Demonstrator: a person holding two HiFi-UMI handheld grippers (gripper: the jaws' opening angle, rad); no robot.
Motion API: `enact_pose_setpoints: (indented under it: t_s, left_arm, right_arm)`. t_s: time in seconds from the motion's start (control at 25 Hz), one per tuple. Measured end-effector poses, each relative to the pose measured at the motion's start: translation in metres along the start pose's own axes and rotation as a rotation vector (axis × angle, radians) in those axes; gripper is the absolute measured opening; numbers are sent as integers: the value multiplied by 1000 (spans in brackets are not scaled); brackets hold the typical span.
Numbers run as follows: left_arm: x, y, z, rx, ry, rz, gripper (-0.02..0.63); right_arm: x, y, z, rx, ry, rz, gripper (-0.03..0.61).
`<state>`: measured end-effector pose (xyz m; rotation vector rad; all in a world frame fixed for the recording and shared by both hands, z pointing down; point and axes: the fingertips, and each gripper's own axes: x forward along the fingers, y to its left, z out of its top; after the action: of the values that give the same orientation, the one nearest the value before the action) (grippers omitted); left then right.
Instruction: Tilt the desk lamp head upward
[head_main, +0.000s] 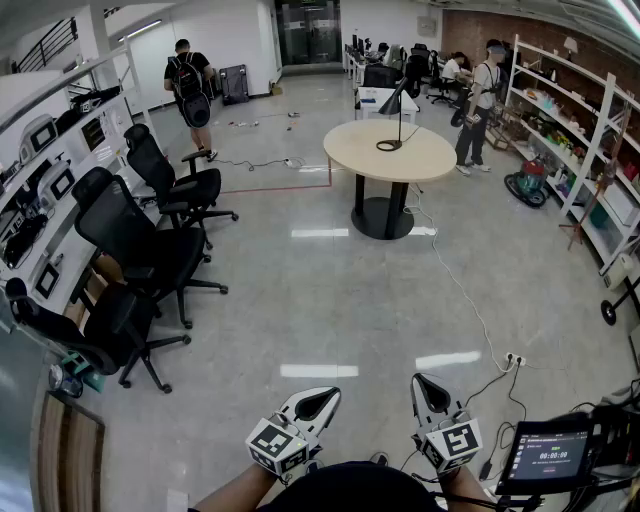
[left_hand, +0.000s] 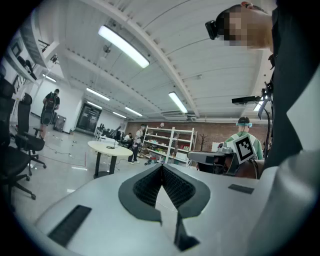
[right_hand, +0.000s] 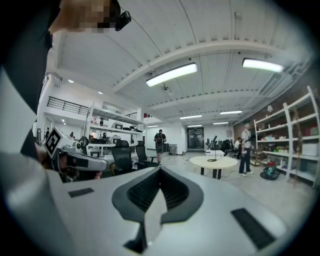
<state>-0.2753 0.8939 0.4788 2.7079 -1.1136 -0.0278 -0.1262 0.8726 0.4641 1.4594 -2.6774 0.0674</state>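
Observation:
The black desk lamp stands far off on a round beige table, its thin stem upright and its head angled at the top. It shows small in the left gripper view and in the right gripper view. Both grippers are held low, close to the person's body and far from the lamp. My left gripper is shut with nothing in it, its jaws meeting at the tip. My right gripper is likewise shut and empty.
Black office chairs line the left beside a workbench. A person with a backpack stands at the back; other people stand by the shelving on the right. A cable crosses the floor to a power strip. A screen sits bottom right.

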Motion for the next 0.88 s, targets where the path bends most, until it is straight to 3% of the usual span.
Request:
enact_pose_setpoints:
  t_s: [0.28, 0.6, 0.88]
  left_arm:
    - [11, -26, -20, -94, 47, 52, 3]
    - [47, -74, -47, -26, 158, 35, 3]
    - [67, -85, -56, -23, 190, 87, 3]
  right_arm:
    - [-28, -24, -20, 42, 16, -2, 5]
    - [-34, -57, -40, 123, 36, 43, 5]
    - [-29, -51, -53, 197, 29, 173, 5]
